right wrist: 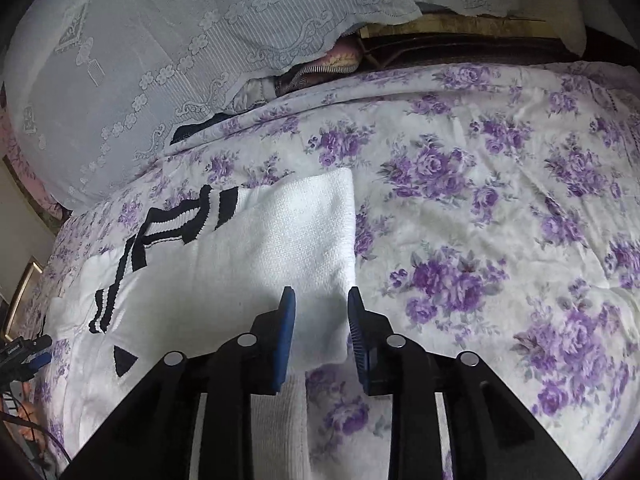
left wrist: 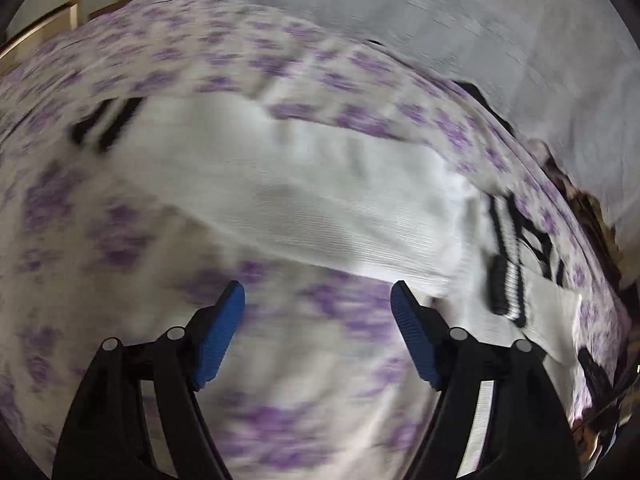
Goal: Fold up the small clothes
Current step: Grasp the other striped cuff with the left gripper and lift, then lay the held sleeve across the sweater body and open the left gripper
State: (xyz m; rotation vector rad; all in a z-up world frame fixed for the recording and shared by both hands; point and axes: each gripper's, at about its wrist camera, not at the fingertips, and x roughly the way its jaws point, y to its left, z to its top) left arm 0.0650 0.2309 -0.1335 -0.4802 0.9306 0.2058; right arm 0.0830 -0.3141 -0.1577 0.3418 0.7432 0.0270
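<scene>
A white knit sweater (right wrist: 256, 248) with black-and-white striped trim (right wrist: 188, 220) lies on a bed with a purple floral quilt (right wrist: 460, 208). My right gripper (right wrist: 320, 300) is partly open over the sweater's folded right edge, with nothing between its blue pads. In the blurred left wrist view the sweater (left wrist: 320, 192) lies across the middle, its striped trim (left wrist: 508, 264) at the right. My left gripper (left wrist: 318, 296) is wide open and empty above the quilt (left wrist: 300, 360), just short of the sweater's near edge.
A pale lace-patterned pillow (right wrist: 132, 64) lies at the head of the bed, with folded dark and pink cloth (right wrist: 320, 68) beside it. A wooden headboard (right wrist: 460, 36) runs behind. The other gripper and cables (right wrist: 24, 356) show at the left edge.
</scene>
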